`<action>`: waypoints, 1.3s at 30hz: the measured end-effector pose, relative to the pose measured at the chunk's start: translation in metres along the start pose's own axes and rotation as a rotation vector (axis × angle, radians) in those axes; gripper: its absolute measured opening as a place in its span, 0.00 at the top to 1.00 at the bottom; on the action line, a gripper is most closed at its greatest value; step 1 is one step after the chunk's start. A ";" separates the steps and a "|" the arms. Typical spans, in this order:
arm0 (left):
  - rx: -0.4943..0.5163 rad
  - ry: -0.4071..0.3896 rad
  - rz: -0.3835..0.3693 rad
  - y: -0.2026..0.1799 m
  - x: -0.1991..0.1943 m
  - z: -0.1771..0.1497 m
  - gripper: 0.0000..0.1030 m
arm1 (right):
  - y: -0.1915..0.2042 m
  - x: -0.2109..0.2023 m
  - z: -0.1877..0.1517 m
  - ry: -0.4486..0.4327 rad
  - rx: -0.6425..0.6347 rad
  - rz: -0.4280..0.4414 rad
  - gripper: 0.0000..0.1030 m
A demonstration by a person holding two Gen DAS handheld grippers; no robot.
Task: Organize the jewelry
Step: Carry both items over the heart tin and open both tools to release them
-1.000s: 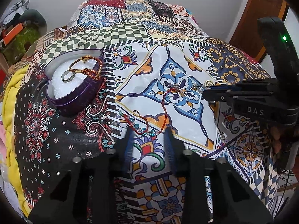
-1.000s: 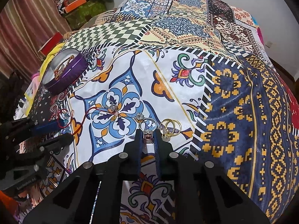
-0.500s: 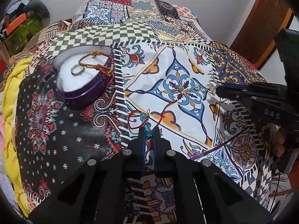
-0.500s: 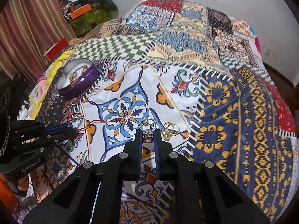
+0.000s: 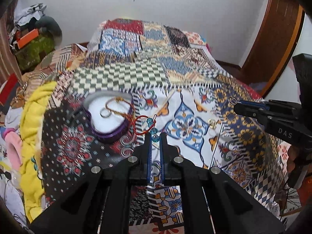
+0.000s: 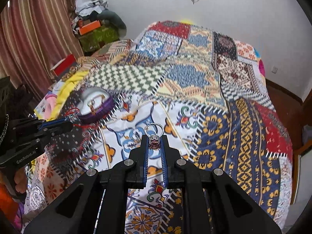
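The left gripper (image 5: 155, 136) pinches a beaded red bracelet (image 5: 145, 123) near the purple tin (image 5: 109, 115), the right gripper (image 6: 154, 139) a ring (image 6: 154, 136) — either might slip loose over the bed.

The left gripper (image 5: 155, 136) pinches a red cord bracelet with blue glass beads (image 5: 150, 123), lifted above the patchwork-covered bed (image 5: 195, 78). Near the bed's left edge sits a purple heart-shaped tin (image 5: 109, 115) holding a silver ring (image 5: 105, 113) and a gold chain (image 5: 119, 102).
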State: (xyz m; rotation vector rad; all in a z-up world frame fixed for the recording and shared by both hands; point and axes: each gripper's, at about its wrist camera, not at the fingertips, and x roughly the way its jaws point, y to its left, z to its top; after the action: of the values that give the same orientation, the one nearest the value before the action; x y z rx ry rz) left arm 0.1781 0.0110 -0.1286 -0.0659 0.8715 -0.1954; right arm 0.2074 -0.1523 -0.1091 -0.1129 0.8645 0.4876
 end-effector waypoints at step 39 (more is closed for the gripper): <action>-0.109 -0.172 0.087 0.079 -0.015 0.058 0.95 | 0.088 0.052 0.057 -0.085 -0.107 0.185 0.90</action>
State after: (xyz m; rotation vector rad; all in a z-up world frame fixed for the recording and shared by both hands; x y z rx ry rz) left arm 0.2245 0.0899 -0.0912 -0.1436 0.7114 -0.0594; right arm 0.2361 -0.0384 -0.1022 -0.1099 0.7693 0.7074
